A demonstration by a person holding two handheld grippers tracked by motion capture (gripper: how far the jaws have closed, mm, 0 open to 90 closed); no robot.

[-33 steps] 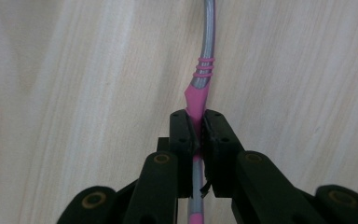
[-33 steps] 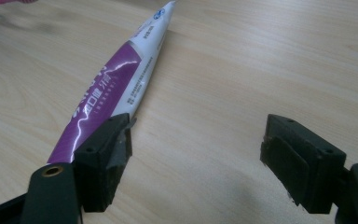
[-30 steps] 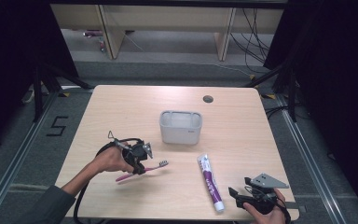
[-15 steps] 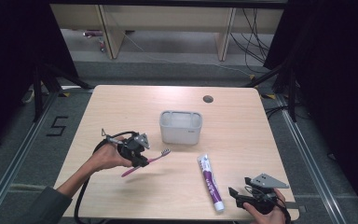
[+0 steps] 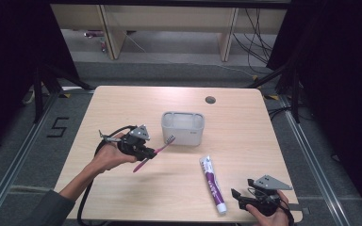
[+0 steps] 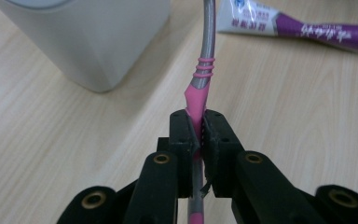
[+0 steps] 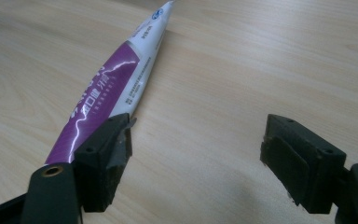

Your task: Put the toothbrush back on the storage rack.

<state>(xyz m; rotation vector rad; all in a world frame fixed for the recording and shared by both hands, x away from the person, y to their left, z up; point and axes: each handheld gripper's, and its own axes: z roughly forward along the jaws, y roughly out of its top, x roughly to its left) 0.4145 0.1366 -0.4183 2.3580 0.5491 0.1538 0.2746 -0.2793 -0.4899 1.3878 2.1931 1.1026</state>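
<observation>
At the near right corner of the pale wooden table (image 5: 245, 117), the right gripper (image 5: 238, 197) is resting low in the person's hand, its jaws standing wide apart with nothing between them. In the right gripper view the toothpaste tube (image 7: 112, 88) is lying flat on the wood just beside the left jaw, outside the gap. From above, the white and purple tube (image 5: 213, 183) is lying lengthwise, running from near to far, just left of that gripper.

Over the near left part of the table, a sleeved forearm is coming in from the bottom edge, and the left gripper (image 5: 147, 151) is clamping a pink toothbrush (image 5: 153, 153) by its handle. In the left gripper view the pads are pressing tight on the pink grip of the toothbrush (image 6: 198, 93), whose grey neck is running away from the jaws. The brush is hanging clear of the wood, tilted, with its bristle end pointing far and right, close to the near left corner of a grey holder (image 5: 183, 127).

That holder is sitting around the middle of the table, with open compartments on top. Farther off, a small round hole (image 5: 210, 100) is showing near the far edge of the tabletop.

Around the table, grey flooring is carrying a painted number five (image 5: 56, 127) at the left, metal rails are running along both sides, and light wooden shelving (image 5: 169, 19) is standing beyond, with cables trailing at the far right between dark curtains.
</observation>
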